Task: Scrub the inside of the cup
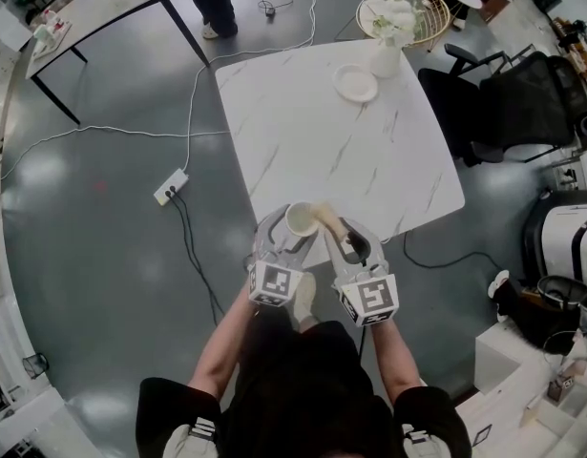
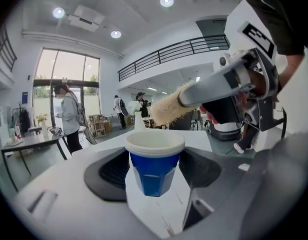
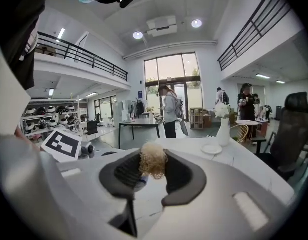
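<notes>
Blue paper cup with white rim, clamped upright in wide-spread left gripper over near corner of white marble table; fuzzy tan brush pinched in right gripper, hanging just above rim. Next: tip down inside, then twist

Cup mostly behind brush

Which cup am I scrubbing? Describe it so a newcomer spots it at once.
At the near edge of the white marble table, the left hand-held gripper holds the cup between its jaws. It is blue outside with a white rim and inside, unlike the all-white vase and plate at the far end.
</notes>
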